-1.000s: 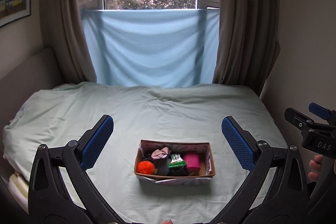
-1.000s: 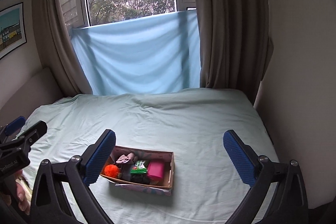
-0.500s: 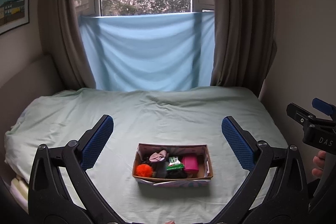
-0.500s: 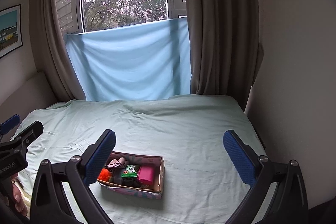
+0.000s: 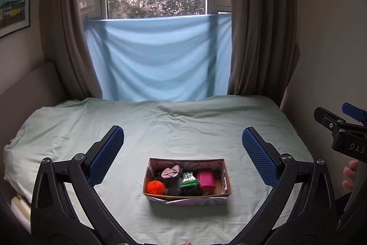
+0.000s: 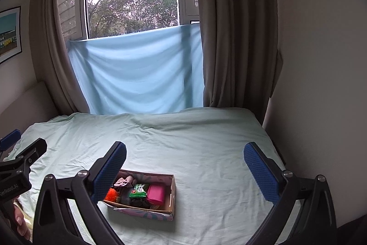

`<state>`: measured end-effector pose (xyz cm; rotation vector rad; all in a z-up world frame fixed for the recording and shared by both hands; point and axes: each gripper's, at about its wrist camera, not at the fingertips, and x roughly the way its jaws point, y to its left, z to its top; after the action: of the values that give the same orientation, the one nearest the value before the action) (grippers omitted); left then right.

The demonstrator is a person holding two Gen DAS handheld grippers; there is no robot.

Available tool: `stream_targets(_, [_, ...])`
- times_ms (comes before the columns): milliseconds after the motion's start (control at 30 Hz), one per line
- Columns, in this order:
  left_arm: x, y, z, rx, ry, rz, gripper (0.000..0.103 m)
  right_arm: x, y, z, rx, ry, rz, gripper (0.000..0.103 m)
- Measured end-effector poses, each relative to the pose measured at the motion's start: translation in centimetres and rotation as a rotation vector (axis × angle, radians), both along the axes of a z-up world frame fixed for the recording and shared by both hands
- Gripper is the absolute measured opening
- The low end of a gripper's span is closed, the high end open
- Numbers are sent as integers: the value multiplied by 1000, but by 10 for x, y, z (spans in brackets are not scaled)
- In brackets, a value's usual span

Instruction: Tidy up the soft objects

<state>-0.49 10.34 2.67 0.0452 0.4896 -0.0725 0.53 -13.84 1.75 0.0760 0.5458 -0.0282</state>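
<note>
A small cardboard box (image 5: 226, 178) sits on the pale green bed sheet (image 5: 183, 130). It holds an orange pom-pom (image 5: 156, 187), a pink cloth (image 5: 170, 172), a green packet (image 5: 188, 178), a magenta pouch (image 5: 206, 179) and dark items. My left gripper (image 5: 182, 155) is open and empty, raised well back from the box. My right gripper (image 6: 184, 170) is open and empty, with the box (image 6: 172, 192) low and left in its view.
A light blue cloth (image 5: 158, 59) hangs over the window between brown curtains (image 5: 259, 26). A wall (image 6: 321, 84) runs along the bed's right side. A framed picture (image 5: 13, 4) hangs at left. The other gripper shows at each view's edge.
Both grippers have lifted and pulled back from the bed; the box now sits lower and smaller in both views. Both stay open.
</note>
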Motion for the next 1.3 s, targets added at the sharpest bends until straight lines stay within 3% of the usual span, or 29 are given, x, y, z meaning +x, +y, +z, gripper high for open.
stream_targets(1300, [-2, -2, 0, -18, -17, -29, 103, -5, 2, 12, -29, -31, -48, 102])
